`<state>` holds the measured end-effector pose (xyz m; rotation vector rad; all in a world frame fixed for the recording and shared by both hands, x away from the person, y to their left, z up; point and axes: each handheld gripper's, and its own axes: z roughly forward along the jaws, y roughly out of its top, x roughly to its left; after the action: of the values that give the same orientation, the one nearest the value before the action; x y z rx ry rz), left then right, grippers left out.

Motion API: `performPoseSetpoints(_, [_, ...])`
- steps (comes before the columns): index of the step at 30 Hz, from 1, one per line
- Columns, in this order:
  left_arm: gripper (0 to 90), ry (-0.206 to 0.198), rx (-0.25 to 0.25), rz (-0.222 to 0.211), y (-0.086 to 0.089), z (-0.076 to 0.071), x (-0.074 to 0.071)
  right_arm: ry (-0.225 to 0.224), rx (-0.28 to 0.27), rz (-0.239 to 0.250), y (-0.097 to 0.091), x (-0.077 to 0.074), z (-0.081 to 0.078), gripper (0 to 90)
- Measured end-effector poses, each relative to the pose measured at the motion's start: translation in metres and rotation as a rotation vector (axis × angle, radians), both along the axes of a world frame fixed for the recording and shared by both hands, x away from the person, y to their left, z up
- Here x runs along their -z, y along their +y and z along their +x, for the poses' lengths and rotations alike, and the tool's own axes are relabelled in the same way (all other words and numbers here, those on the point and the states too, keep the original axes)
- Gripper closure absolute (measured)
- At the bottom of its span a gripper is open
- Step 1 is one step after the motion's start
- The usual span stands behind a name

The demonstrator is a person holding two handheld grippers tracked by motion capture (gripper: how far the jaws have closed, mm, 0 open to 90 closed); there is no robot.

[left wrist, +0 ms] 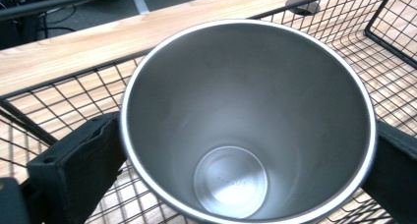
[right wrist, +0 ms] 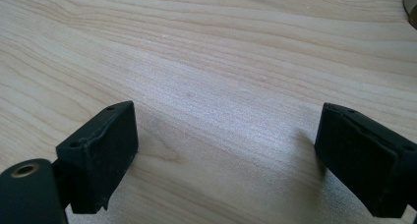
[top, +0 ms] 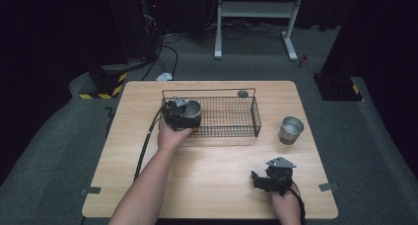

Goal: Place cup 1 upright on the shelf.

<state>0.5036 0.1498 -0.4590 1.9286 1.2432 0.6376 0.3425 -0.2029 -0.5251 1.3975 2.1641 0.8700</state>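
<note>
Right gripper (top: 257, 179) nearest, 5 o'clock, jaws apart, idle above table (top: 217, 161). Left gripper (top: 183, 112) clamps steel cup (left wrist: 246, 121) upright over wire basket (top: 231, 119) at 11 o'clock, likely for stowing. Second cup (top: 291, 130) waits at 3 o'clock.

A light wooden bench (top: 207, 170) stands on grey carpet (top: 54, 151) in a dark room. Beyond it, a white metal stand (top: 255, 10) rises from the floor, with black cables (top: 165, 50) trailing nearby. Yellow-and-black striped bases (top: 104, 84) sit at the far left, and another sits at the far right (top: 356, 89).
</note>
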Motion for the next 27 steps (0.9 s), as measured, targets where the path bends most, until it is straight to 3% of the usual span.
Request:
performPoseSetpoints(22, [0.0, -0.015, -0.014, -0.031, 0.013, -0.016, -0.011, 0.001, -0.002, 0.002, 0.000, 0.000, 0.000, 9.2])
performPoseSetpoints(27, [0.0, -0.037, -0.019, -0.026, 0.012, -0.019, -0.015, 0.002, -0.002, 0.002, 0.000, 0.000, 0.000, 9.1])
